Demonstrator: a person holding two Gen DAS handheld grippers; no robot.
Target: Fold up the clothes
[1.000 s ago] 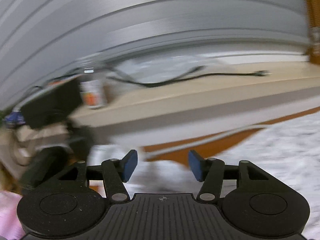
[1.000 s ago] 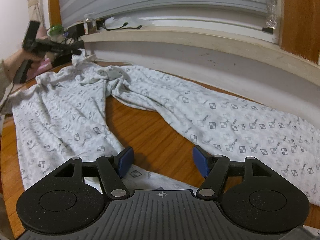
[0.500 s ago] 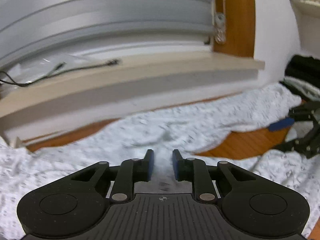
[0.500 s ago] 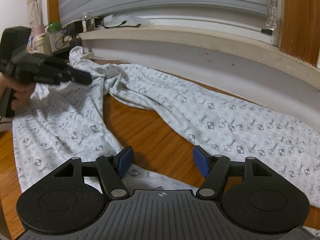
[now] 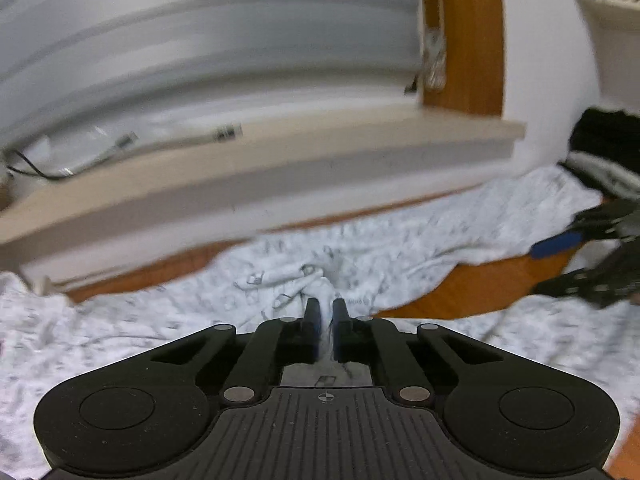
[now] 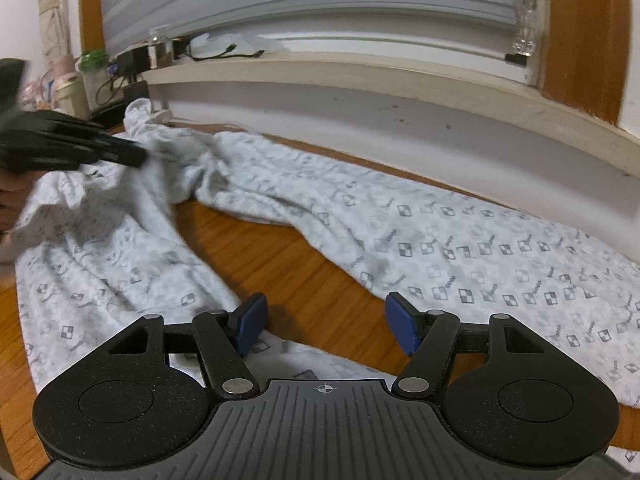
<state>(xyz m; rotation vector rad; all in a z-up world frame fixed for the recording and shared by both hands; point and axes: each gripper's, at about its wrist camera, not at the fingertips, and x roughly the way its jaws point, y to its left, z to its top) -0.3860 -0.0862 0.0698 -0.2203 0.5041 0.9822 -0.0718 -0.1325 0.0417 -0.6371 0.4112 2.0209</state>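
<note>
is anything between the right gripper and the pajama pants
Nothing visible. The right gripper hangs open over bare wooden table, with the pajama pants spread just beyond and beside its fingers. The left gripper already pinches the fabric.

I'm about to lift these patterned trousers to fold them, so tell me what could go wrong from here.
1. The left gripper is shut on only a small bunched pinch of the patterned trousers, which may slip out when lifted.
2. The right gripper is open over the wooden table, holding nothing, so the legs could drag unevenly.
3. The far end lies close to cables and a bottle on the ledge; a pull might snag them.
</note>
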